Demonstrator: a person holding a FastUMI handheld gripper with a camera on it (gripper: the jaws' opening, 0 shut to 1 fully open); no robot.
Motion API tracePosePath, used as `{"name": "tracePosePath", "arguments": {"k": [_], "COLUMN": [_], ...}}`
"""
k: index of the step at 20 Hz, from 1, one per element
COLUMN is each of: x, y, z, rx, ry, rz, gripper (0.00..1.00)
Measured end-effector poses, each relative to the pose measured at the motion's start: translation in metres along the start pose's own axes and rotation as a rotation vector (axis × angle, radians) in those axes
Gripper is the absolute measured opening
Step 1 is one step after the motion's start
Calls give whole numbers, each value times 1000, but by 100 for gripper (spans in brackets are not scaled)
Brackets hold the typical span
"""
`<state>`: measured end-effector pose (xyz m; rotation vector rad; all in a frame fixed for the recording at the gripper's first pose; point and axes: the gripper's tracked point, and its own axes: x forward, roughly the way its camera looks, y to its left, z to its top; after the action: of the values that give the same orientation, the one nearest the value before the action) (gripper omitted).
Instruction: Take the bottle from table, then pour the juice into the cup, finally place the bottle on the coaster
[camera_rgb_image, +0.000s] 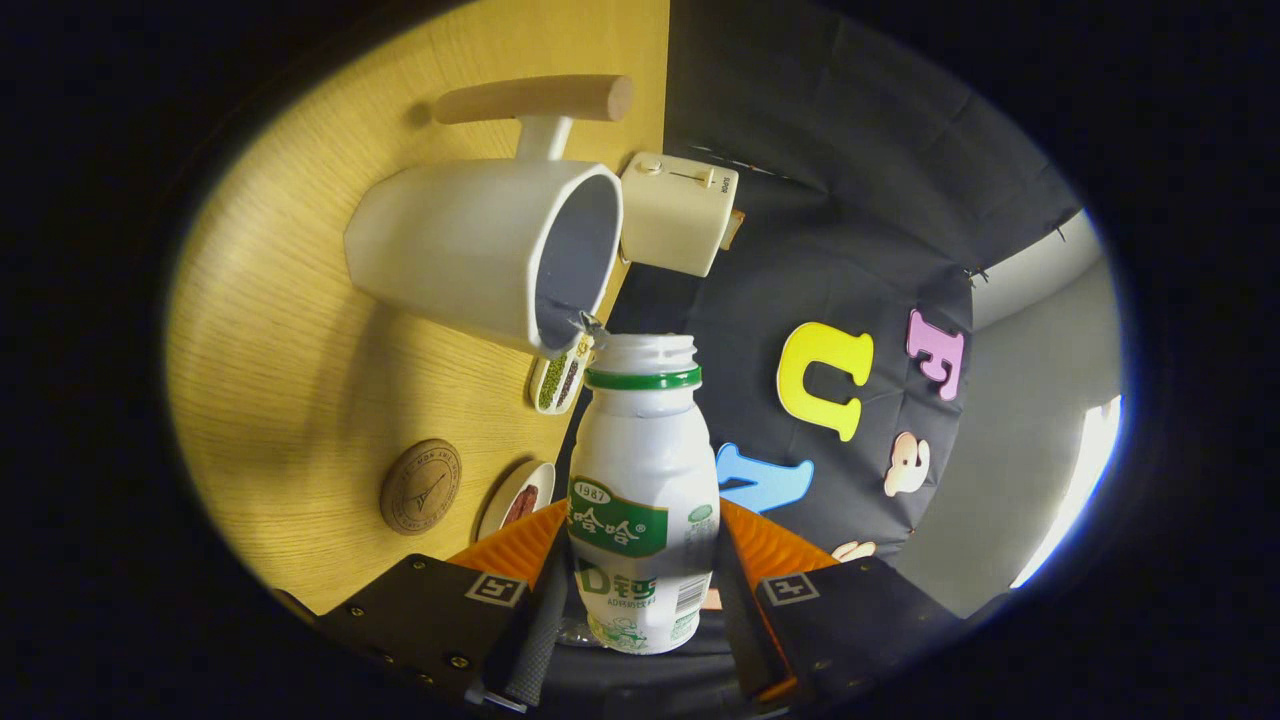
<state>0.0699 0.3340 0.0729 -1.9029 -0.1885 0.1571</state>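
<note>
My gripper is shut on a small white bottle with a green neck ring and green label; both fingers press its sides. The view is rolled about a quarter turn, so the bottle lies tipped toward the cup. Its open mouth sits right beside the lower rim of the white cup, which has a wooden handle. I can see no stream of juice. A round brown coaster lies on the wooden table, beside the cup and off to the side of my fingers.
A cream toaster-like box stands just past the cup at the table's edge. Two small dishes with dark contents lie near that edge, between cup and coaster. Black cloth wall hangs beyond the table.
</note>
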Motion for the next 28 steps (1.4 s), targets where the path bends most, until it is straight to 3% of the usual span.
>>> {"name": "tracePosePath", "arguments": {"k": [28], "x": [-1], "y": [-6], "z": [12], "rx": [-160], "ry": [-10], "rz": [-64], "gripper": [70]}}
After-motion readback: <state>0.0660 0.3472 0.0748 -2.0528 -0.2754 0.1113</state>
